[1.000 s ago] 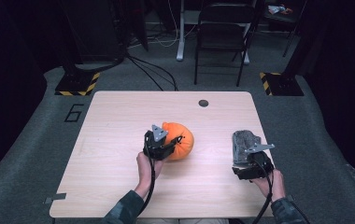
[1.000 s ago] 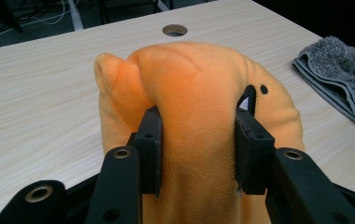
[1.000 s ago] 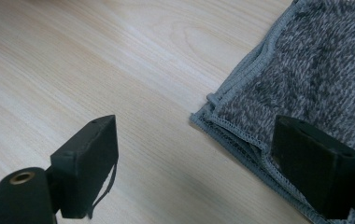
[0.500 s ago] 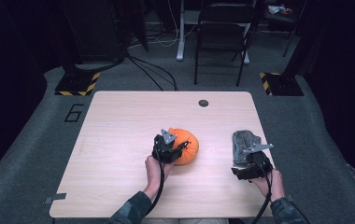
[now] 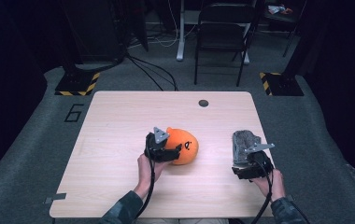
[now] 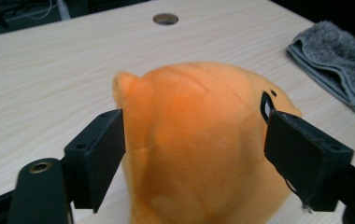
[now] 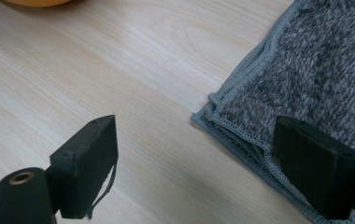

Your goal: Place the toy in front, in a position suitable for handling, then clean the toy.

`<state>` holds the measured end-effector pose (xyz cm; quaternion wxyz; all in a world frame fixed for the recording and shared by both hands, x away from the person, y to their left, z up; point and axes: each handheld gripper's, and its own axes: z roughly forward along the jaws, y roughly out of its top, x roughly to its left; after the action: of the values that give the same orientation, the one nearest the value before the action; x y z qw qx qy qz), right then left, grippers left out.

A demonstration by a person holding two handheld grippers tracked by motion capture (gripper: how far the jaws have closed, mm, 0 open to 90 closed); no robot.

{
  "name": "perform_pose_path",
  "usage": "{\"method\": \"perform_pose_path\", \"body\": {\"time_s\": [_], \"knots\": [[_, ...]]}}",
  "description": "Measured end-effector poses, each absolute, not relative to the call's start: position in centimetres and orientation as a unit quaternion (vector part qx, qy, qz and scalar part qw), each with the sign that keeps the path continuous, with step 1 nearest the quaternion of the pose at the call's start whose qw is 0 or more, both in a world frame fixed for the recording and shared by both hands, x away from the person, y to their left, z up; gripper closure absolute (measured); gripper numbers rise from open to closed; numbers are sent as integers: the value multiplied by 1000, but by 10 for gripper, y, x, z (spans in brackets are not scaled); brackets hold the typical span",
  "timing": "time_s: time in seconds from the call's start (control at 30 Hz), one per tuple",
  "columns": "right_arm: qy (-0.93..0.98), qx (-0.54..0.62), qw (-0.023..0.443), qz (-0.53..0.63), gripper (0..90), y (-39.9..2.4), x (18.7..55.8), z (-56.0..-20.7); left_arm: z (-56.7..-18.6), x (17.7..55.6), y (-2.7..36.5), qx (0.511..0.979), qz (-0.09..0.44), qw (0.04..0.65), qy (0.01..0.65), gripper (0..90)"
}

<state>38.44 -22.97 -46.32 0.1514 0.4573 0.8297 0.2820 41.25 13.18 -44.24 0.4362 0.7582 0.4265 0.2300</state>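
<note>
The counter is a broad slab of pale wood-grain laminate, smooth and matte, with a round cable hole near its far edge. Near its middle sits the orange plush toy, a rounded dome of short, velvety fabric with a small ear-like nub and stitched black marks on one side. It looks light, soft and springy, so it would likely squash under pressure and puff back once let go; nothing about it seems fragile or slippery. The nap should give good friction. A grip across the full body means sinking deep into the stuffing, while the nub or a pinch of fabric at the flank would offer a firmer, narrower hold.

The left gripper straddles the toy from the near side. Its fingers have just been opening and now stand spread at either flank of the plush, which bulges between them without visible denting, so the hold looks released.

Toward the counter's right edge lies a folded grey towel, thick, fuzzy and limp, with a stitched hem showing layered edges. The right gripper hovers at its near corner, fingers apart with nothing pinched, one over bare wood, the other above the cloth.
</note>
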Motion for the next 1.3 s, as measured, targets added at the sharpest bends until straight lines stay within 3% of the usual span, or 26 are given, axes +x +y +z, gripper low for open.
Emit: {"method": "perform_pose_path", "body": {"time_s": [0.2, 0.37, 0.53, 0.93, 1.17, 1.3], "knots": [[826, 460, 161, 284, 140, -232, 385, -462, -444, 411, 165, 765, 213, 440, 419, 181], [821, 465, 168, 287, 136, -234, 386, -461, -459, 413, 183, 776, 180, 448, 407, 236], [815, 471, 182, 284, 133, -238, 387, -460, -467, 415, 185, 785, 171, 436, 406, 312], [795, 501, 191, 283, 132, -255, 392, -463, -481, 420, 181, 799, 136, 420, 408, 353], [793, 502, 196, 282, 132, -255, 394, -464, -482, 419, 181, 801, 131, 423, 402, 446], [787, 509, 203, 284, 129, -256, 398, -463, -483, 420, 180, 802, 129, 425, 400, 548]]}}
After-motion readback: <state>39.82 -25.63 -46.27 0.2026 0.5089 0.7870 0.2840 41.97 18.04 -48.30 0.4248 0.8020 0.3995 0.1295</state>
